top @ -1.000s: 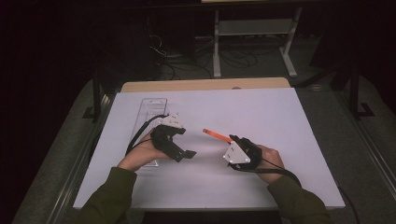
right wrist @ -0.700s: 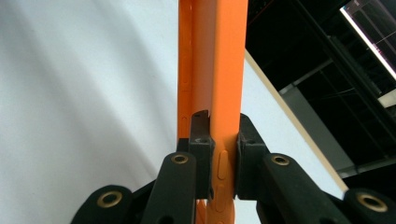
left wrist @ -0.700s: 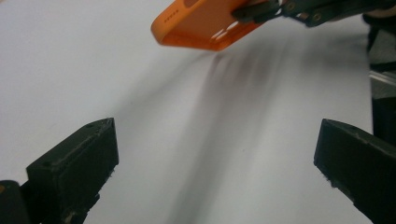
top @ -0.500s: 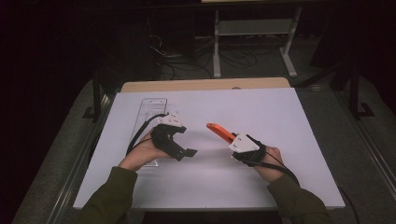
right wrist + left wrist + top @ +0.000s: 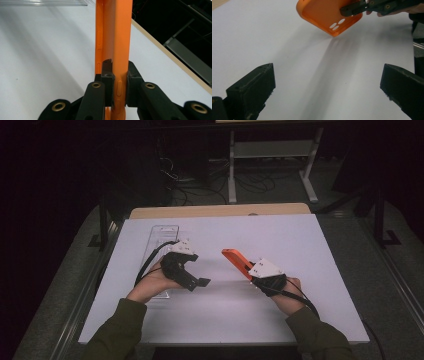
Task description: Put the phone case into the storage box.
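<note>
Far left on the white worktop (image 5: 300,240) there's a clear plastic tray (image 5: 161,234) lying flat, long side running away from the person, and the left forearm partly covers its near end. Just right of that sits the left hand-held gripper (image 5: 202,282), angled toward the middle of the worktop with its cable looping back over the tray. In its own view (image 5: 327,90) the jaws stand wide apart with nothing but bare white surface between them, so it's got hold of nothing. Moving right, the orange phone case (image 5: 238,262) is up off the worktop, tilted, casting a shadow below it; from the left gripper view you can see the camera cutouts in the orange phone case (image 5: 329,17) near its lower corner. The right hand-held gripper (image 5: 256,276) has it clamped by one end, and in the right gripper view (image 5: 117,85) both jaws are squeezed tight on the case's edge, right around the side buttons, with the case standing up and away from the camera. The two grippers are near each other but not touching.
</note>
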Demonstrator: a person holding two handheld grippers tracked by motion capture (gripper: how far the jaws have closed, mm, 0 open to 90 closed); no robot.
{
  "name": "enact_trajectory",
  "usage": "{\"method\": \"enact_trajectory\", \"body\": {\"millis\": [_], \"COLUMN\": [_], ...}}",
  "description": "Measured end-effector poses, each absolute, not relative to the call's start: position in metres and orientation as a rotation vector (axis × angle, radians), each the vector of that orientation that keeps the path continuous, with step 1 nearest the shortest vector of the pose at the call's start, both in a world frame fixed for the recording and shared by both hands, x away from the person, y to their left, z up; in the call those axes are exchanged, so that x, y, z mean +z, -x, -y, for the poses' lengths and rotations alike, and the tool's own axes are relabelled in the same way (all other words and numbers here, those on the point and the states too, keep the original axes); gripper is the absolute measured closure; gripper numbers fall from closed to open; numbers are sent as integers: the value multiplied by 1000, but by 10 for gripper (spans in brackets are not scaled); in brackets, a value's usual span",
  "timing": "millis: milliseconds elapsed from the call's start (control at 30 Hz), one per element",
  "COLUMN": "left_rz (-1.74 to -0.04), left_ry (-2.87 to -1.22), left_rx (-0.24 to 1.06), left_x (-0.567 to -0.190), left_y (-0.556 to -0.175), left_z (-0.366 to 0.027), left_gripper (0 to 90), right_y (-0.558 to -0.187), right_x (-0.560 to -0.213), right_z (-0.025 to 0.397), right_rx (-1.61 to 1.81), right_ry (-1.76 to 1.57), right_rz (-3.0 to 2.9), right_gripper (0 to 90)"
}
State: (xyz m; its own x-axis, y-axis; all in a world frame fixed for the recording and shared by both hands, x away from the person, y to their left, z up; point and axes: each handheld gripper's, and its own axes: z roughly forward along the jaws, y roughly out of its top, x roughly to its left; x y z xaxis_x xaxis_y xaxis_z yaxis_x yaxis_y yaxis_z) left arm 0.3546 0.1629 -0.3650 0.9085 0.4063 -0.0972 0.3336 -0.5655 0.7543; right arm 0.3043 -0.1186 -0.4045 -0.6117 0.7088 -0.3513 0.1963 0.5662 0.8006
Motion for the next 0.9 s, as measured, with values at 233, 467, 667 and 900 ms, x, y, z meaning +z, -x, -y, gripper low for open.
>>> {"method": "enact_trajectory", "body": {"millis": [233, 467, 667, 900], "left_rz": [-545, -575, -592, -642], "left_ry": [-2213, -2190, -2168, -2124], "left_rx": [125, 147, 154, 159], "left_x": [-364, -364, -364, -362], "left_y": [-356, -357, -359, -360], "left_z": [-164, -164, -163, -165], "left_gripper": [0, 0, 0, 0], "right_y": [-308, -313, -316, -319], "right_x": [-403, -402, -401, -398], "right_z": [121, 127, 132, 137], "right_rx": [1015, 1091, 1127, 1197], "right_ry": [-789, -906, -987, -1106], "right_rz": [-2129, -2142, -2139, -2125], "right_gripper": [790, 790, 790, 791]}}
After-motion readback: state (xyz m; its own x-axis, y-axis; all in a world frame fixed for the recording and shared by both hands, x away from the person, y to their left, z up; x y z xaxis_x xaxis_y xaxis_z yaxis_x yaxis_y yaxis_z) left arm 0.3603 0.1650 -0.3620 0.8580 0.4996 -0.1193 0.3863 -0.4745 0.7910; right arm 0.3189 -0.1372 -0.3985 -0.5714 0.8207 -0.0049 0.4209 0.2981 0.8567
